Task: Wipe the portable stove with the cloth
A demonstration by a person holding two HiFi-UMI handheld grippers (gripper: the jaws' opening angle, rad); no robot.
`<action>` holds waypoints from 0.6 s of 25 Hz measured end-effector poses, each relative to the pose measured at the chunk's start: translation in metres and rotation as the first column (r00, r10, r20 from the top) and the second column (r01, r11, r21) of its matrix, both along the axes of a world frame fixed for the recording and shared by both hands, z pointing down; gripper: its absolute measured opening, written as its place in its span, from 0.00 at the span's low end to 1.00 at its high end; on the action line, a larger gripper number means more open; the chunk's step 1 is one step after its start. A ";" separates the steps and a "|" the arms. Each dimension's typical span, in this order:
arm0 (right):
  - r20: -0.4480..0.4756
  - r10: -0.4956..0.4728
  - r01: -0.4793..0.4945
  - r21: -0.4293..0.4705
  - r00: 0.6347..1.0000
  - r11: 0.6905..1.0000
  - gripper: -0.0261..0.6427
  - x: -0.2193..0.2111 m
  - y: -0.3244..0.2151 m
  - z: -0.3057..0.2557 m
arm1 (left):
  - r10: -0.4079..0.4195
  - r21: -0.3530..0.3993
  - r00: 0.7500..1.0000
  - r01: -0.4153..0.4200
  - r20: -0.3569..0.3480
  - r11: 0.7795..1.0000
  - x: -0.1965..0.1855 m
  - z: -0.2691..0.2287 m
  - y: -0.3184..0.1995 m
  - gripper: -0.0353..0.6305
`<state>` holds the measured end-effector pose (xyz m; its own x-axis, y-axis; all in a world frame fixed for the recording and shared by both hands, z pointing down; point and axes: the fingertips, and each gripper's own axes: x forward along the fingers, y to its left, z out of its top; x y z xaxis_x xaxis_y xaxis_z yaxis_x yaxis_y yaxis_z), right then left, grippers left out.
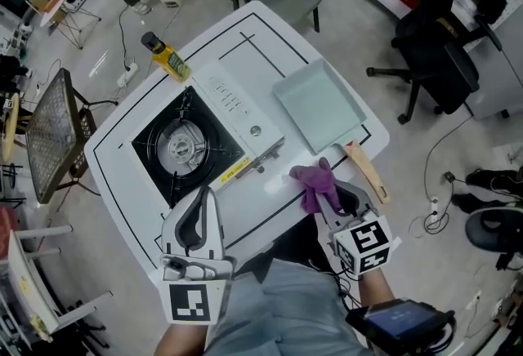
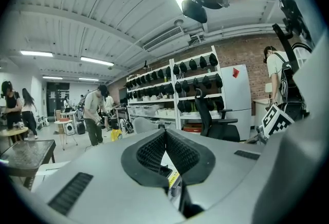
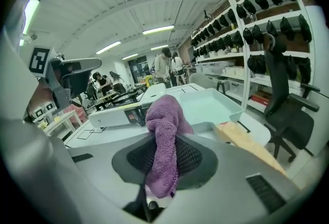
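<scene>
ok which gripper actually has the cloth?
The right gripper: the purple cloth is pinched between its jaws. The left gripper is shut with nothing in it.

Bare table (image 1: 245, 203) fronts the stove (image 1: 184, 146); a tray (image 1: 319, 105) sits just beside its right.

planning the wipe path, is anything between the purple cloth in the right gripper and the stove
Nothing visible. Only bare table lies between the cloth in the right gripper and the stove; the pan sits aside.
</scene>
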<state>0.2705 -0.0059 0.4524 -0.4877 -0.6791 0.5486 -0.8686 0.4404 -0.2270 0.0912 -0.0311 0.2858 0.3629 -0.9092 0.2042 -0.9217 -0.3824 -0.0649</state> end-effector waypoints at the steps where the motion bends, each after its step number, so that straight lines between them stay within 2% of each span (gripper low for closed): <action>1: -0.002 -0.007 0.007 0.014 1.000 1.000 0.19 -0.001 -0.003 -0.007 | 0.000 0.008 1.000 0.000 -0.007 1.000 0.001 -0.004 0.000 0.08; 5: -0.019 -0.048 0.049 0.077 0.999 0.996 0.20 -0.015 -0.016 -0.044 | -0.020 0.041 0.999 0.021 -0.032 0.999 -0.008 -0.024 0.001 0.08; 11: -0.040 -0.128 0.133 0.175 0.991 0.975 0.20 -0.048 -0.049 -0.101 | -0.098 0.086 0.992 0.105 -0.074 0.991 -0.040 -0.049 -0.002 0.08; 15: -0.054 -0.176 0.183 0.197 0.983 0.963 0.20 -0.071 -0.071 -0.117 | -0.116 0.161 0.989 0.130 -0.093 0.978 -0.057 -0.070 -0.016 0.08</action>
